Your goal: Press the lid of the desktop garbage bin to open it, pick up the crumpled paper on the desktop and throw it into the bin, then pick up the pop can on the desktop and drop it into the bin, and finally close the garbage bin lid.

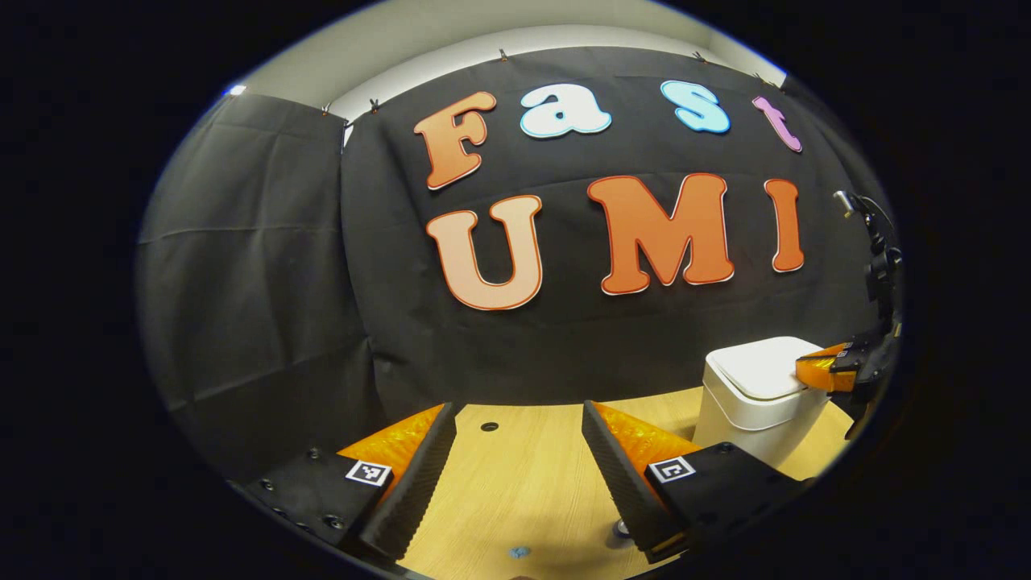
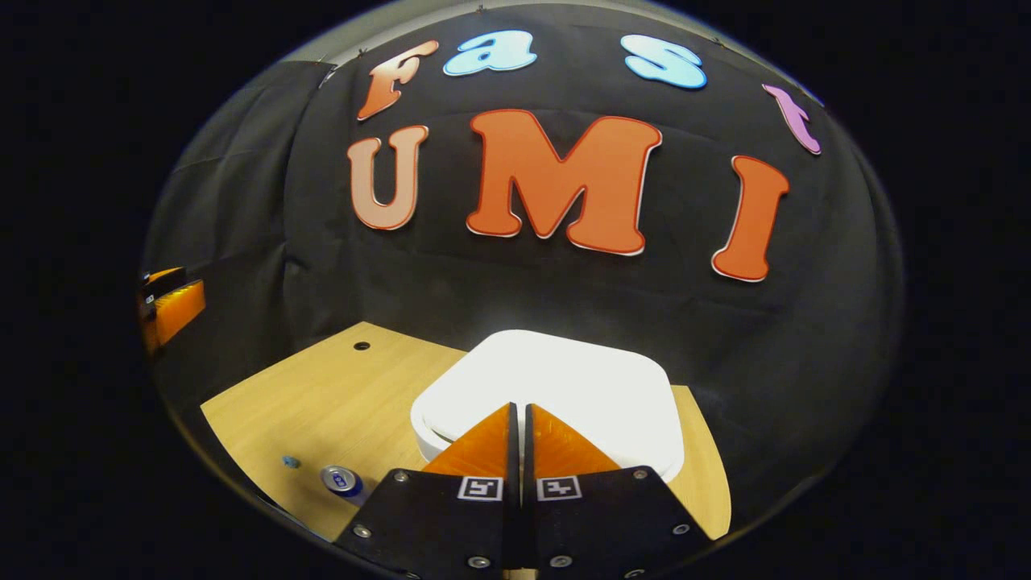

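Observation:
The white desktop bin (image 2: 564,379) stands on the wooden table with its lid down. It also shows at the right in the left gripper view (image 1: 757,395). My right gripper (image 2: 519,407) is shut with nothing between its fingers, and its tips sit over the near part of the lid; whether they touch it I cannot tell. The same gripper (image 1: 834,366) reaches over the lid's right edge in the left gripper view. The pop can (image 2: 342,481), silver and blue, stands on the table left of the bin. My left gripper (image 1: 518,407) hangs open above the table, left of the bin.
The table (image 2: 322,395) has a small round hole (image 2: 362,345) near the cloth wall, also seen as a hole (image 1: 489,426) in the left gripper view. A tiny blue speck (image 2: 291,461) lies left of the can. The left gripper (image 2: 173,310) shows at the far left edge.

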Motion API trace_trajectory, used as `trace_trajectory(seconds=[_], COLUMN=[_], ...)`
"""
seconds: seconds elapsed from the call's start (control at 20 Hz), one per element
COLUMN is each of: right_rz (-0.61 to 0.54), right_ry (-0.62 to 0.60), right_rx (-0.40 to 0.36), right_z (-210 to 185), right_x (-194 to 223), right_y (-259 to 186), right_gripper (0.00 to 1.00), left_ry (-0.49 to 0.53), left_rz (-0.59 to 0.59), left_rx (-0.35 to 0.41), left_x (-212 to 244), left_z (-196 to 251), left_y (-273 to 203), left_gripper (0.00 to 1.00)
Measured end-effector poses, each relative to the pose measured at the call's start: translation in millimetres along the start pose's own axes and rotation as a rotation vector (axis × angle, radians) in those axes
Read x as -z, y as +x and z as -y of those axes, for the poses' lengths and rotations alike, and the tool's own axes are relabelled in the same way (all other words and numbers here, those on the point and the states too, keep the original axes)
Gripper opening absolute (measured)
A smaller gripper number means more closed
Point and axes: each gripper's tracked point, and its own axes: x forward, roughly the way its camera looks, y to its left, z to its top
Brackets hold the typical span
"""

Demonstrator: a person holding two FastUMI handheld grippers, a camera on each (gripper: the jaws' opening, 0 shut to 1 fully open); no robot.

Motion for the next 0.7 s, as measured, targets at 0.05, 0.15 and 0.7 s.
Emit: trace_trajectory(seconds=[0.05, 0.15, 0.7], right_rz=[0.048, 0.167, 0.216], right_ry=[-0.016, -0.045, -0.078], right_rx=[-0.011, -0.031, -0.24], right_z=[-1.7, -5.3, -75.3], right_x=[-11.9, -43.3, -47.3], right_y=[-1.8, -5.8, -11.8], right_gripper=[0.01, 0.02, 0.55], left_ry=[-0.001, -0.001, -0.01], left_rz=[0.0, 0.002, -0.068], left_rx=[-0.016, -0.046, -0.095], left_x=[-0.6, -2.7, 30.9], left_z=[-3.2, -11.3, -34.1], left_y=[-2.5, -4.8, -6.7], left_gripper=[1.0, 1.0, 1.0])
